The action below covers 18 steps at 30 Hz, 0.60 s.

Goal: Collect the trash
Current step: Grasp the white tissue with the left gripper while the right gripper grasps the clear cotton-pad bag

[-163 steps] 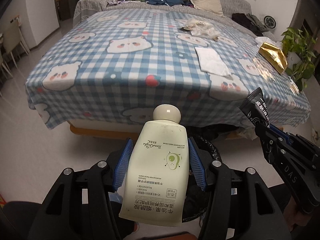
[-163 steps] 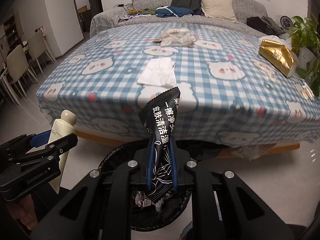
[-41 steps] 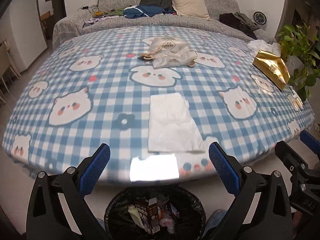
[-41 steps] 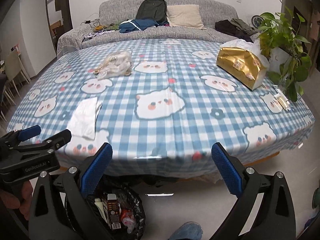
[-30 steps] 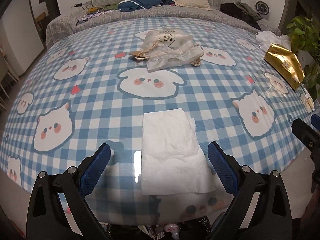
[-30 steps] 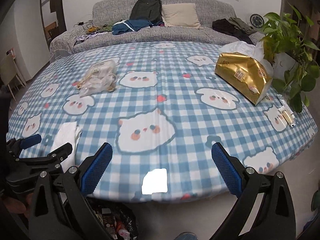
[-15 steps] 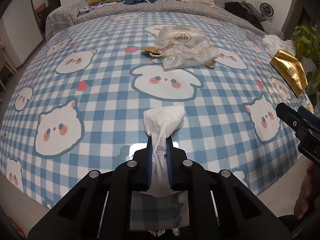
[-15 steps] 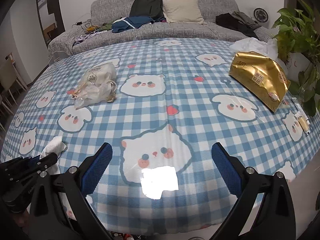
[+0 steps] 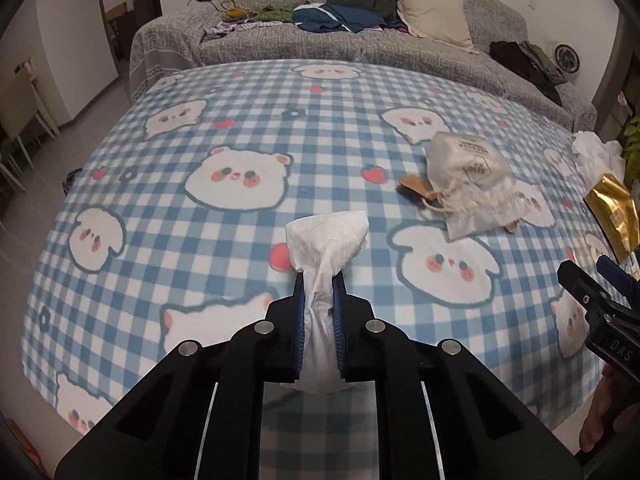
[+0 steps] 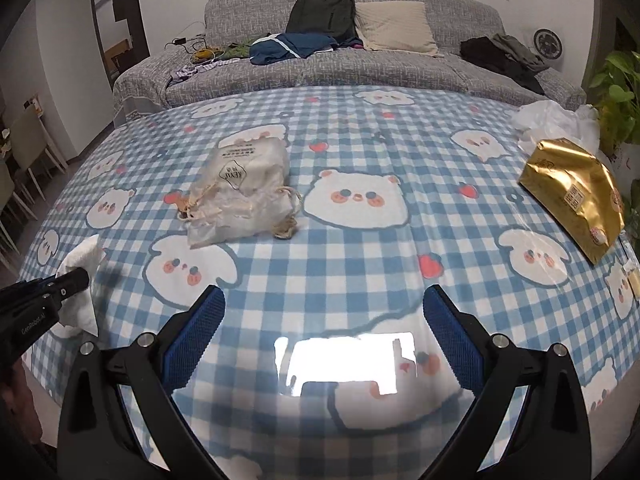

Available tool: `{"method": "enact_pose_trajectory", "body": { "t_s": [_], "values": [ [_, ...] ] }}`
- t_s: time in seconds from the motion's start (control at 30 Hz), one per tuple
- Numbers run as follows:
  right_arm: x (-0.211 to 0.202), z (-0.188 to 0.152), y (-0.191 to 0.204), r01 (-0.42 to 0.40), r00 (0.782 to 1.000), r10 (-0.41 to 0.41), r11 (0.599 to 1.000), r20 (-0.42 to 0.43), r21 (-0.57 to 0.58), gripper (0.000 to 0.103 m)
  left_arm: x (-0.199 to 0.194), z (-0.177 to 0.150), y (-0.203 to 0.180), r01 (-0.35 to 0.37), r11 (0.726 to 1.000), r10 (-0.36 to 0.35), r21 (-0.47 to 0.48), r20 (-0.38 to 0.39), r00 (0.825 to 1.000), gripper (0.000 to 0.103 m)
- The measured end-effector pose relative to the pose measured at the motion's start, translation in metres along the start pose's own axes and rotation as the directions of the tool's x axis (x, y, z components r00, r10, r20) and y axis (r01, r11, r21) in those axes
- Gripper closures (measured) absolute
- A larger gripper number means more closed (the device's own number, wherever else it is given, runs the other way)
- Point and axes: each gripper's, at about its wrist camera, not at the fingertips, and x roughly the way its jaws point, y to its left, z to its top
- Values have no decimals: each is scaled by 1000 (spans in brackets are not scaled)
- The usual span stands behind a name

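Tissue (image 9: 326,240), white and bunched, sits clamped between the blue pads of the left hand-held gripper (image 9: 319,292) above the checked bear-print counter (image 9: 200,240). Right hand-held gripper (image 10: 322,300) hangs with jaws spread wide and nothing between them, near a clear drawstring bag (image 10: 244,196) lying on the counter, with a gold pouch (image 10: 576,196) well off to its right

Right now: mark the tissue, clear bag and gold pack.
tissue (image 9: 326,236), left wrist view, bunched top above the tongs
clear bag (image 10: 240,196), right wrist view, middle of bag
gold pack (image 10: 572,192), right wrist view, top face
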Motion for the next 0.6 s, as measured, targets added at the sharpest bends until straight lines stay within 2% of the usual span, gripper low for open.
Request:
{"method": "enact_pose_trajectory", "body": {
  "t_s": [0.33, 0.6],
  "values": [
    [44, 58, 30, -31, 1000, 31, 1000, -7, 0, 8, 33, 56, 27, -18, 1000, 18, -6, 4, 1000, 92],
    [85, 88, 53, -52, 998, 52, 999, -42, 9, 8, 59, 70, 50, -20, 999, 20, -26, -17, 1000, 92]
  ]
}}
